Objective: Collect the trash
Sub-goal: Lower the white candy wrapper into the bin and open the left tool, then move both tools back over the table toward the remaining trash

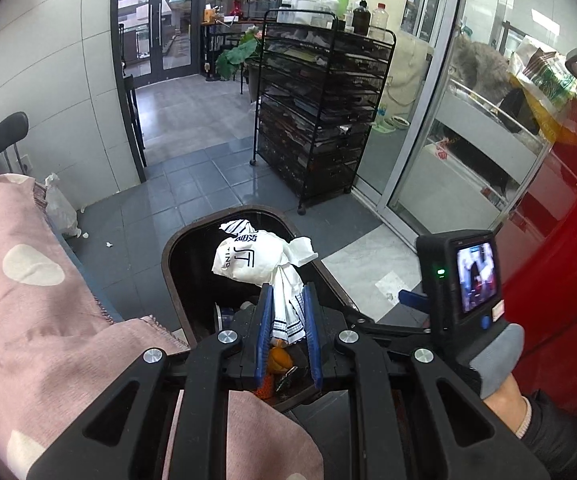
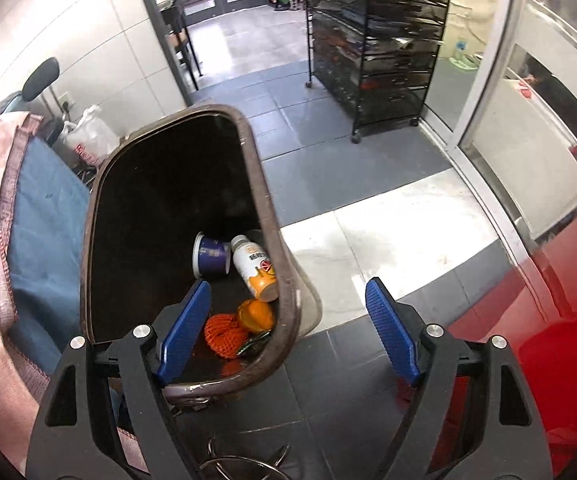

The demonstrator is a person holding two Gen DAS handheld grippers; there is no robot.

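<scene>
Left gripper (image 1: 287, 300) was clamped narrow on a white crumpled paper bag (image 1: 254, 258), pinching its lower twisted end between the blue pads (image 1: 265, 332). Bag bore dark printed lettering and hung directly over the open mouth of the brown trash bin (image 1: 176, 240), not yet inside. Bin sat on the grey tile floor (image 1: 208, 176), just beside a pink spotted blanket (image 1: 28, 280).

Right gripper (image 2: 288, 304) was spread wide, holding nothing. Its left pad (image 2: 186, 328) sat over the bin (image 2: 276, 232) opening, the right pad over the floor outside the rim.

Right wrist view showed the bin's contents at the bottom: a blue-and-white cup (image 2: 208, 256) on its side, a white bottle with orange label (image 2: 254, 266) touching it, an orange fruit (image 2: 256, 314), and orange netting (image 2: 222, 334) just beside the fruit.

A gloved right hand (image 1: 492, 360) gripped the right unit, whose small screen (image 1: 476, 276) was lit. Black wire rack on casters (image 1: 320, 120) stood well beyond the bin, bottles on top. A white plastic bag (image 1: 60, 208) lay on the floor by the wall.
</scene>
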